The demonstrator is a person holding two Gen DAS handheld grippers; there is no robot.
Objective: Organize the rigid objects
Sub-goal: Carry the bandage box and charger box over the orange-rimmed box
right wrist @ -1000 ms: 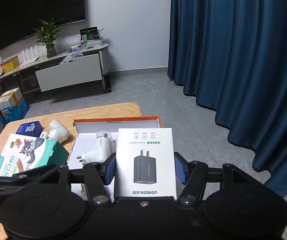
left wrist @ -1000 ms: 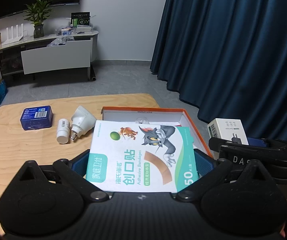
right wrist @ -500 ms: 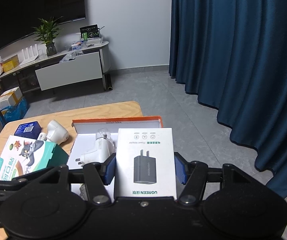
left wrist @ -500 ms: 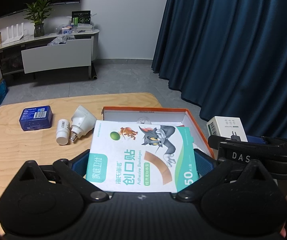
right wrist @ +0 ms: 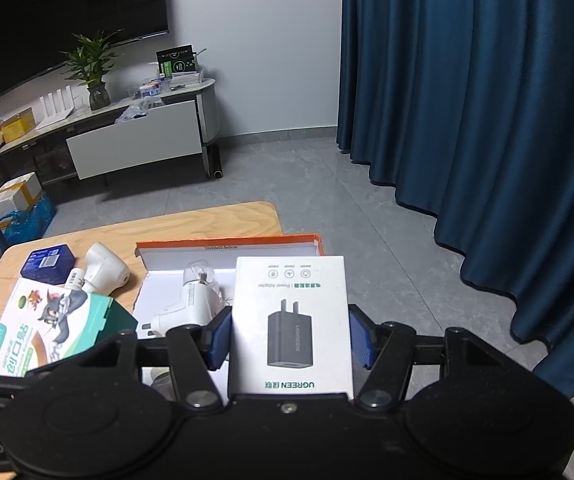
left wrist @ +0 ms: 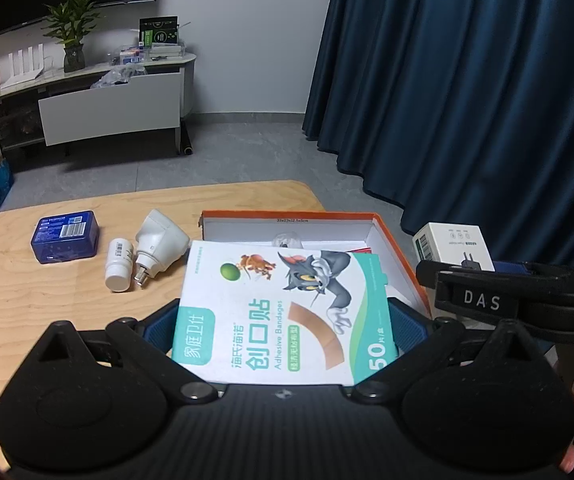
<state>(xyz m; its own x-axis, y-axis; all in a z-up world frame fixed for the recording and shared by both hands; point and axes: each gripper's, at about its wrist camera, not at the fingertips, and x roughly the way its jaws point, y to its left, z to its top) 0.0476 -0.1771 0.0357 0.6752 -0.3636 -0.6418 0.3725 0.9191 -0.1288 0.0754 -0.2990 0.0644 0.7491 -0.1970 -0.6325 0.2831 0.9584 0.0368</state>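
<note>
My left gripper (left wrist: 283,322) is shut on a white and green adhesive bandage box (left wrist: 283,312), held above the near end of an open orange-rimmed cardboard box (left wrist: 287,216). My right gripper (right wrist: 290,334) is shut on a white power adapter box (right wrist: 290,320), held over the right side of the same orange box (right wrist: 227,245). A white plug adapter (right wrist: 191,308) and a clear bulb lie inside it. From the left wrist view the adapter box (left wrist: 453,246) and right gripper show at the right.
On the wooden table (left wrist: 27,300) left of the orange box lie a blue tin (left wrist: 65,236), a small white bottle (left wrist: 119,264) and a white lamp-like plug (left wrist: 159,244). Dark blue curtains (right wrist: 487,120) hang to the right. A low cabinet (right wrist: 135,144) stands behind.
</note>
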